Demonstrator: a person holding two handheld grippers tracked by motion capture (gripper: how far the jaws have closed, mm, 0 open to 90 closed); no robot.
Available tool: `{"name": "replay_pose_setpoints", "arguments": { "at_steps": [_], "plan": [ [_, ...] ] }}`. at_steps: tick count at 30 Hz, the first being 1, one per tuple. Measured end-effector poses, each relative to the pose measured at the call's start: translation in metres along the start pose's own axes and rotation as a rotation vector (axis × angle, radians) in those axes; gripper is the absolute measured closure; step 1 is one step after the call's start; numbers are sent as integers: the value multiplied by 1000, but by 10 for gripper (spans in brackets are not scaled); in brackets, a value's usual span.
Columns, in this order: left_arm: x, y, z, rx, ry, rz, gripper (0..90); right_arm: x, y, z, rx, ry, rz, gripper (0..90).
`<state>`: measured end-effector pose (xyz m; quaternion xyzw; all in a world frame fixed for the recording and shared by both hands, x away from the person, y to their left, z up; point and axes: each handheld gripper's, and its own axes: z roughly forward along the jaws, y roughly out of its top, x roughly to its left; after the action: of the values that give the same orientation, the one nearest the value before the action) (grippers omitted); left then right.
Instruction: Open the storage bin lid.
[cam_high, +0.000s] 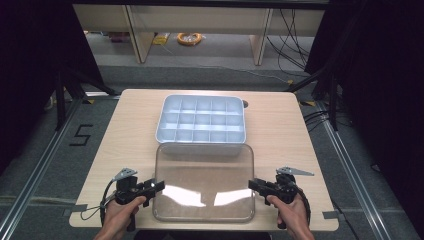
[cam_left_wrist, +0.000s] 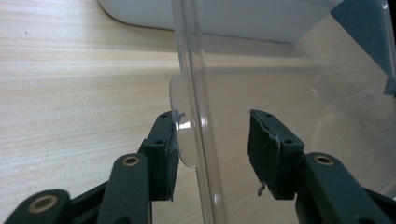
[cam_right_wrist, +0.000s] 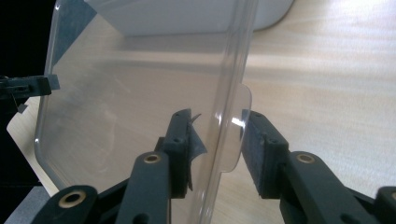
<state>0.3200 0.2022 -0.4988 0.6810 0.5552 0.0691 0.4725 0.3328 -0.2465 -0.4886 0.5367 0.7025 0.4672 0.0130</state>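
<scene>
A clear plastic lid (cam_high: 204, 186) lies flat on the wooden table (cam_high: 280, 130), just in front of a white compartment tray (cam_high: 201, 147). My left gripper (cam_high: 159, 186) sits at the lid's left edge and my right gripper (cam_high: 252, 185) at its right edge. In the left gripper view, the open left gripper (cam_left_wrist: 212, 148) straddles the rim of the lid (cam_left_wrist: 299, 98), with the outer pad by the small tab. In the right gripper view, the open right gripper (cam_right_wrist: 217, 140) straddles the opposite rim and tab of the lid (cam_right_wrist: 116, 107). Each pair of jaws has a gap around the rim.
The tray (cam_left_wrist: 224, 18) stands close behind the lid, its several compartments looking bare. The table's near edge runs just below my hands. Bare tabletop lies left and right of the lid. Floor rails, cables and desk legs lie beyond the table.
</scene>
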Motion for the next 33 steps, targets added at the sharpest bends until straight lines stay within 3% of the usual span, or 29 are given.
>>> {"name": "replay_pose_setpoints", "arguments": {
  "at_steps": [1, 2, 4, 6, 14, 15, 20, 22, 26, 27, 31, 32, 33],
  "plan": [
    [1, 0, 1, 3, -9, -3, 531, 0, -1, 1, 9, 2, 15, 645],
    [1, -1, 1, 7, -6, 0, 529, -1, -2, 2, 7, -8, 2, 644],
    [1, -2, 1, 17, 6, 1, 523, 1, -3, 3, 26, 1, 36, 636],
    [2, -3, 2, 25, -10, 5, 522, -1, -4, 3, 34, -11, 6, 634],
    [3, -6, 5, 64, 5, 22, 489, -2, -7, 6, 65, -19, 3, 620],
    [4, -6, 6, 68, 4, 20, 484, -5, -7, 8, 56, -37, -35, 617],
    [4, -7, 9, 81, 14, 27, 469, -6, -7, 10, 71, -47, -35, 606],
    [5, -7, 12, 92, 9, 22, 454, -6, -7, 11, 80, -21, -26, 600],
    [8, -7, 13, 126, 16, 44, 443, -9, -8, 15, 92, -56, -35, 598],
    [8, -8, 15, 110, 18, 20, 440, -9, -8, 16, 94, -50, -28, 596],
    [9, -6, 16, 119, 13, 30, 433, -11, -8, 18, 112, -49, -23, 581],
    [8, -6, 17, 118, 18, 35, 430, -8, -9, 19, 118, -51, 21, 580],
    [9, -6, 16, 127, 15, 52, 425, -9, -9, 20, 115, -53, 16, 580]
  ]
}}
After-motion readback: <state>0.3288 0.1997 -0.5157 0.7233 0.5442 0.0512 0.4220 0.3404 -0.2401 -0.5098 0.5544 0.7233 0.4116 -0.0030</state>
